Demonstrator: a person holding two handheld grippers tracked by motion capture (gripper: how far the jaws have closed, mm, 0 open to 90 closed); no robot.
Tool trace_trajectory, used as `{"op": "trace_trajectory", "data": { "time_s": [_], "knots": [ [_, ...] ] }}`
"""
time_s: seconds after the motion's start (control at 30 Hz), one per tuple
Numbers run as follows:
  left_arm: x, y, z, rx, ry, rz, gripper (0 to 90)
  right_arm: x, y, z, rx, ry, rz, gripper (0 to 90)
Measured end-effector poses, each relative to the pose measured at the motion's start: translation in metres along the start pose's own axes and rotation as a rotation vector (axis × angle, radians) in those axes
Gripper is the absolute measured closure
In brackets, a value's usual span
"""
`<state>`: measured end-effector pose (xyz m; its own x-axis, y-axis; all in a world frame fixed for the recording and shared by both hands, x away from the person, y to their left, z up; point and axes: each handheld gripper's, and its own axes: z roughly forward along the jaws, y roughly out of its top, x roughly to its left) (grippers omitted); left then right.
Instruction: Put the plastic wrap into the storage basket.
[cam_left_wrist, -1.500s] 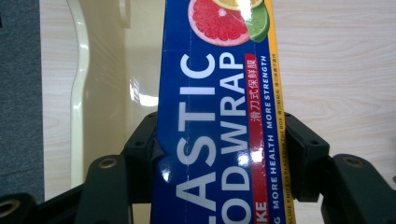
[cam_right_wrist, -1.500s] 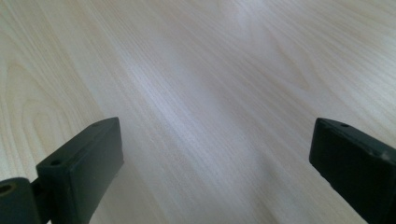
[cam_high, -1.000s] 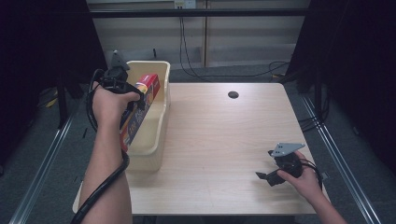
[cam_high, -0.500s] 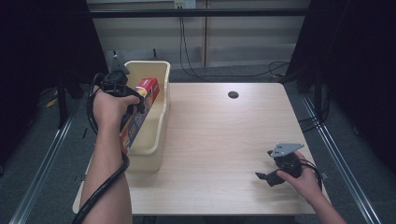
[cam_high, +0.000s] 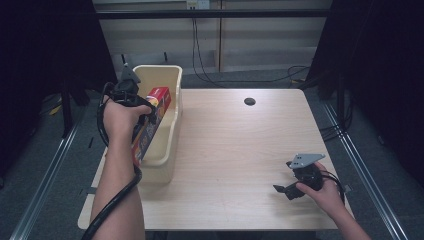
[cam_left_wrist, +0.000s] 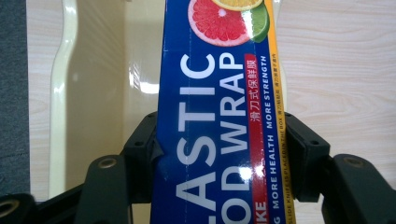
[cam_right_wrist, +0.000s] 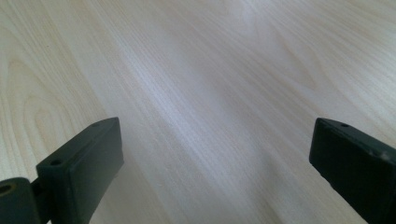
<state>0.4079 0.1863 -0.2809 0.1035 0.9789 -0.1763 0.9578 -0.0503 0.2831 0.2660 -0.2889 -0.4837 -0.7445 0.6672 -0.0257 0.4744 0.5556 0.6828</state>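
Gripping the plastic wrap box (cam_left_wrist: 217, 121) across its narrow width, left tongs (cam_left_wrist: 219, 154) clamped on both long edges, pads pressing the blue carton from either side. Seen from the high view, box (cam_high: 150, 125) held over the cream bin (cam_high: 172, 125), long axis running from about 1 o'clock at the red far end down to 7 o'clock at the near end, tilted so the near end dips toward the bin floor while the far end pokes up near the rim. Lying almost parallel to the bin's own long walls, so a straight lowering probably suffices, with little twist needed. Left hand (cam_high: 120, 117) at roughly 9 o'clock of the table (cam_high: 235, 150), right over the bin's outer wall. Right tongs (cam_high: 287, 190) wide apart, nothing between them, resting low above bare wood at about 4 o'clock, well apart from the bin. Right gripper view showing both black jaws spread over plain wood grain (cam_right_wrist: 196, 93). Left hand clearly the nearer one for the coming move; likely risk: the box's raised end catching the bin's rim.
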Motion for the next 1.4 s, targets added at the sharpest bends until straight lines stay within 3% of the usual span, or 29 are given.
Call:
{"op": "trace_trajectory", "data": {
  "time_s": [0.73, 0.9, 1.4],
  "knots": [
    [0.005, -0.003, 0.015, 0.026, 0.011, 0.002, 40.2, 0.0, 0.0, 0.0, 0.002, 0.003, -0.003, 2.9],
    [0.008, -0.006, 0.021, 0.037, 0.009, -0.032, 40.2, 0.001, 0.0, 0.0, 0.005, 0.0, -0.003, 2.9],
    [0.016, -0.01, 0.03, 0.052, 0.017, -0.049, 40.1, 0.002, 0.0, 0.0, 0.01, -0.003, -0.005, 2.9]
  ]
}}
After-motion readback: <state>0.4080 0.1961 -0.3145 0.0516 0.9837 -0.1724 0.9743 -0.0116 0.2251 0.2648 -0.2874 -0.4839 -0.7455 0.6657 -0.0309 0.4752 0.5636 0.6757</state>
